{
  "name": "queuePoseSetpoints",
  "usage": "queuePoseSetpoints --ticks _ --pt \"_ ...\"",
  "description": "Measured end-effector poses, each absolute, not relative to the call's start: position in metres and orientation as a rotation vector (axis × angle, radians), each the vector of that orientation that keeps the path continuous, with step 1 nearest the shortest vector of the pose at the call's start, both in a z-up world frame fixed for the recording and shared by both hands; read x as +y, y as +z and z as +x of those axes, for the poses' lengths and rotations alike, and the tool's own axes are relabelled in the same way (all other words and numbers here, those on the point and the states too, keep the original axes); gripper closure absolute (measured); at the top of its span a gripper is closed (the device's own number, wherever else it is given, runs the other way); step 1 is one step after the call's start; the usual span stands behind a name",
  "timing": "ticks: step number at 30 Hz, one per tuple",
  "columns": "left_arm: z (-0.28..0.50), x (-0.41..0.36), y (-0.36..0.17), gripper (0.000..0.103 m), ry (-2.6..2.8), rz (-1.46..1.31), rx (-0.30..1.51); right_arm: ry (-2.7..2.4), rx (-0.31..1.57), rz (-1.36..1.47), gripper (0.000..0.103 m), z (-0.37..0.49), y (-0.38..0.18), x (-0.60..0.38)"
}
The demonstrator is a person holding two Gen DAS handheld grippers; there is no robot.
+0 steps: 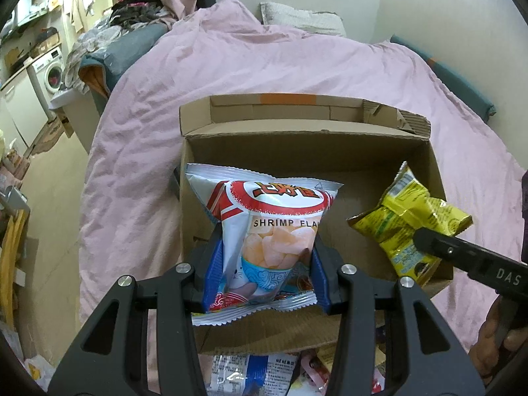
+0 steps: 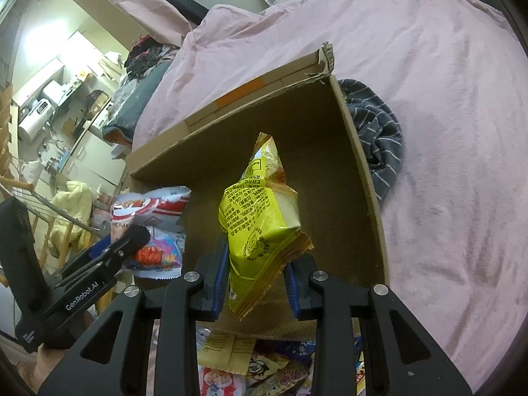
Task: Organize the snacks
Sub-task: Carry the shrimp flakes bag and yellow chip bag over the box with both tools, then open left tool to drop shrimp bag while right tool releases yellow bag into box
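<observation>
Shrimp chips bag (image 1: 264, 241) sits clamped in your left gripper (image 1: 264, 264), the blue pads pressing its lower half from both sides so it stands upright over the near left part of the cardboard box (image 1: 297, 151). You hold that gripper level, pointing forward across the box toward its far wall, above the near edge.

Your right gripper (image 2: 255, 280) is clenched on the yellow snack bag (image 2: 260, 227), pinching its crumpled lower end; the bag tilts up and away from the fingers, hanging over the right side of the box interior. In the left wrist view that gripper comes in from the right edge, angled toward the box's near right corner, with your hand (image 1: 495, 340) partly visible behind it.

The box lies open on the pink bedspread (image 1: 231, 76), its flap raised at the far side. More snack packets (image 2: 264, 369) lie heaped just beyond the box's near edge, below both grippers. A striped grey cloth (image 2: 379, 142) rests against the box's right wall outside.
</observation>
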State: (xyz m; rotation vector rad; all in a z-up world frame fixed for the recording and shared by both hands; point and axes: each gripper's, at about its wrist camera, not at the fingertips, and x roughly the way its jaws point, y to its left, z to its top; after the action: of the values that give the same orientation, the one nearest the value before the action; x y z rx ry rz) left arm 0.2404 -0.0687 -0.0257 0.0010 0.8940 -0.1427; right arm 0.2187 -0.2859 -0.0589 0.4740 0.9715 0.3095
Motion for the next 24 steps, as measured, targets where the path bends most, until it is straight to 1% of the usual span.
queuePoseSetpoints --ticks 9,24 --pt "0.248 -0.063 -0.038 0.060 -0.146 -0.027 0.931 0.312 1.009 0.445 0.072 0.228 -0.072 -0.274" --pt "0.247 -0.065 -0.037 0.057 -0.152 -0.010 0.918 0.284 1.037 0.461 0.071 0.233 -0.079 -0.278"
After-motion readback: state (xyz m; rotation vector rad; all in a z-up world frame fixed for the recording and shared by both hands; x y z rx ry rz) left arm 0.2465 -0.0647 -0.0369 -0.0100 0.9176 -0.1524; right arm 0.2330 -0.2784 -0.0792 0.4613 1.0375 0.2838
